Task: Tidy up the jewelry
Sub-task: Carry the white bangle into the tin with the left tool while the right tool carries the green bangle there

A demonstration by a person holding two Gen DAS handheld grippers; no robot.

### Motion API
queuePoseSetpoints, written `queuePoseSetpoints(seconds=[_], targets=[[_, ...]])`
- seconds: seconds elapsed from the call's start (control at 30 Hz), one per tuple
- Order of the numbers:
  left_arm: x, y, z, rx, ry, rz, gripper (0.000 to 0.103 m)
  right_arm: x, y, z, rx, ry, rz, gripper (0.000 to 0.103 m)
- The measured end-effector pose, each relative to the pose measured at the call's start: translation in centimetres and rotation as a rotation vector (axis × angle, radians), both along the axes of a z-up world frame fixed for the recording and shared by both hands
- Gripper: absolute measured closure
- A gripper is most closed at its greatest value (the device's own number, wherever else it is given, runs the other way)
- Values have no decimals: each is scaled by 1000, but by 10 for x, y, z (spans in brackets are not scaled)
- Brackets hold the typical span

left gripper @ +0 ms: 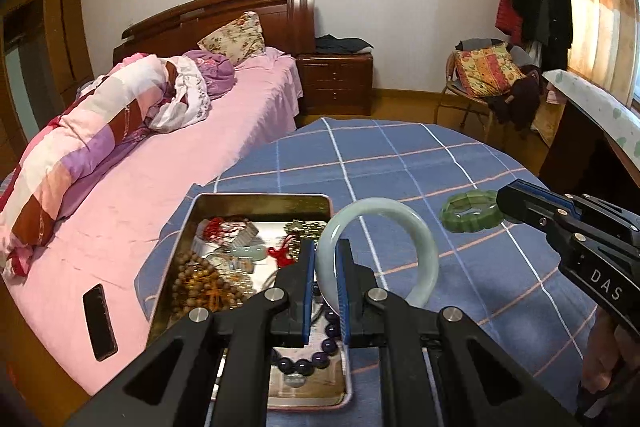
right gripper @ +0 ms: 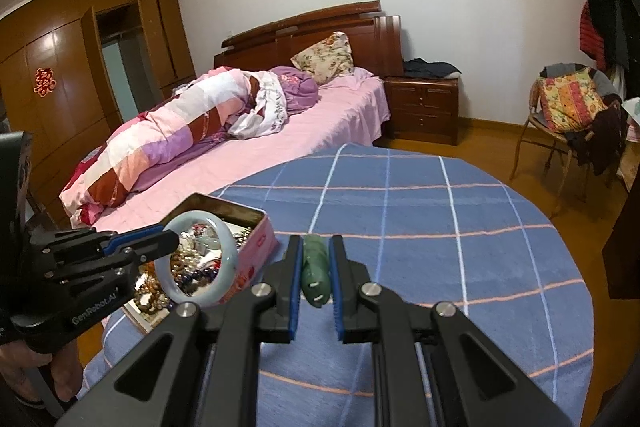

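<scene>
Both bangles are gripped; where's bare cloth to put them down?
The blue checked tablecloth lies bare right of the tin and out to its far edge. The tin itself is crowded with beads and pendants. The pink bed borders the cloth's left side.

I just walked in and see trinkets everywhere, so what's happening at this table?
A person is sorting jewelry with a handheld gripper in each hand. The left gripper has its jaws shut on a pale jade bangle, held above the open tin of beads and charms. The right gripper is shut on a dark green segmented bracelet, over the blue checked tablecloth. A phone lies on the pink bed beside the table.
</scene>
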State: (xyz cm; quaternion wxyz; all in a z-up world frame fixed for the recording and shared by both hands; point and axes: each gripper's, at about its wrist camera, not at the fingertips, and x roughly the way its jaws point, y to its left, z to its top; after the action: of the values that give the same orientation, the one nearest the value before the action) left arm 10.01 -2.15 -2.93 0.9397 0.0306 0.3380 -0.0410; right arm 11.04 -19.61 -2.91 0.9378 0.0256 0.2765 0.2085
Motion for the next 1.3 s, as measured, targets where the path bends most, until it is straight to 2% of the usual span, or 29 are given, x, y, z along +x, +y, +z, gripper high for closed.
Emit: queuePoseSetpoints(seconds=[0.37,0.9,1.07,1.2,1.3], targets=[[-3,41,5,-9,-10,89,94,4,28,9,-5,-22,60,88],[-21,86,-5,-3,32,183,94,1,73,9,12,-19,154,88],[-22,104,-12,-25,54,223,94,1,87,4,19,2,180,88],[-21,110,-14,-63,68,224,94,-1,98,-1,24,16,196,88],[-21,110,-15,-62,69,222,94,-2,104,-6,24,26,204,88]])
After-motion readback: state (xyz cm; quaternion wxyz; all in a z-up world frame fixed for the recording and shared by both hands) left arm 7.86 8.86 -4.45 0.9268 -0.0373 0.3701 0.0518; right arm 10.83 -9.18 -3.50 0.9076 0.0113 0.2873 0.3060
